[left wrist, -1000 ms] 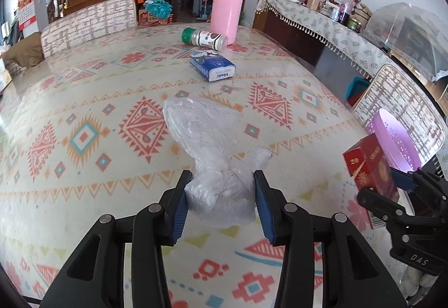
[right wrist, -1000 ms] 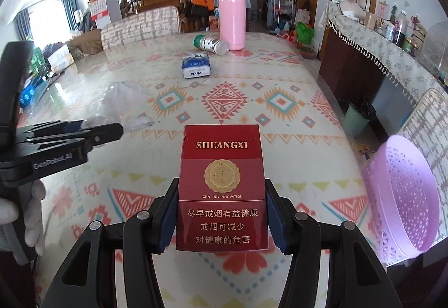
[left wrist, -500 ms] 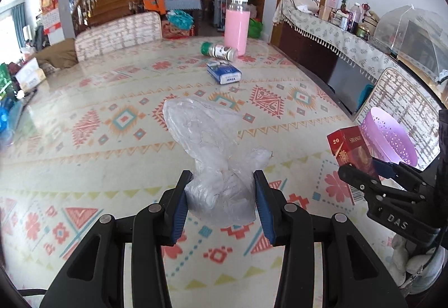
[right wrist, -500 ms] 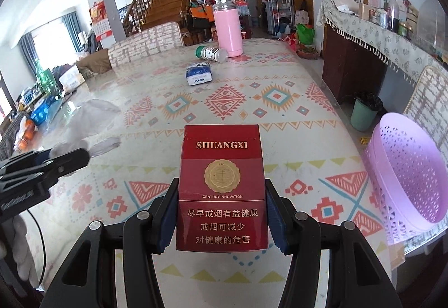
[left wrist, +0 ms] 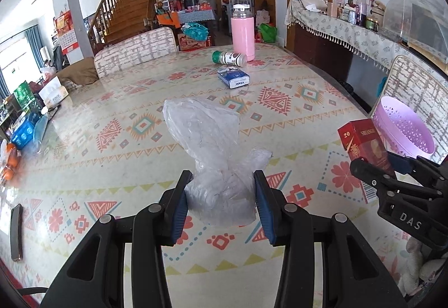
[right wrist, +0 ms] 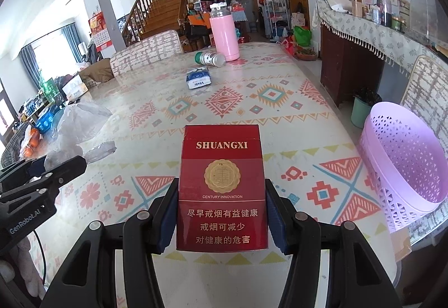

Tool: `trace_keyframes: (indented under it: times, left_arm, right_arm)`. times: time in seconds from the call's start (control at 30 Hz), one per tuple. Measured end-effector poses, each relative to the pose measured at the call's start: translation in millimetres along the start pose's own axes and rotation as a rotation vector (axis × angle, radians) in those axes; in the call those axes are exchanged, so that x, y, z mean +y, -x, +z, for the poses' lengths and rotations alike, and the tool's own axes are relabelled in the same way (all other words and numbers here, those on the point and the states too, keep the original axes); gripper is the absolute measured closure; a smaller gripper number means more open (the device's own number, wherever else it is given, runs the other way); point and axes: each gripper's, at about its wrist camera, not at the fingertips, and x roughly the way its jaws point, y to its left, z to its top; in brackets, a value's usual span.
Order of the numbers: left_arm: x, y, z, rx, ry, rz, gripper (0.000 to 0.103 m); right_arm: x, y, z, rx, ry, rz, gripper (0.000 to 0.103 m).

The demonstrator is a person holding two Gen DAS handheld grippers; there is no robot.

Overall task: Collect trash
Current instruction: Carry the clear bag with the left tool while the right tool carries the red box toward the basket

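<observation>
My left gripper (left wrist: 221, 204) is shut on a crumpled clear plastic bag (left wrist: 207, 145), held above the patterned tablecloth. The same bag (right wrist: 81, 123) shows at the left of the right wrist view. My right gripper (right wrist: 222, 218) is shut on a red cigarette pack (right wrist: 222, 184), upright between the pads; that pack (left wrist: 364, 145) also appears at the right of the left wrist view. A purple perforated basket (right wrist: 406, 165) stands off the table's right edge, close to the pack; the basket (left wrist: 403, 126) sits just behind the pack in the left wrist view.
Far down the table lie a blue tissue packet (left wrist: 233, 78), a toppled green-capped bottle (left wrist: 229, 58) and a tall pink flask (left wrist: 242, 35). A dark phone (left wrist: 16, 232) lies near the left edge. Chairs stand at the far side and right; a sideboard (right wrist: 364, 36) runs along the right wall.
Both grippers have drawn back toward the near end of the table, each keeping its load. The basket now looms larger at the right.
</observation>
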Motion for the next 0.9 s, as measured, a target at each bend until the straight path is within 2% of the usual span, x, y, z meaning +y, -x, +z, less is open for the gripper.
trace_keyframes:
  times: [0.37,0.9]
  left_arm:
    - [-3,-7,-4,0.005,0.001,0.020,0.060]
    - [4,-8,-12,0.015,0.032,-0.014,0.060]
  right_arm:
    - [7,9,-6,-0.026,0.029,-0.018,0.043]
    - [15,9,-7,-0.016,0.028,-0.021,0.043]
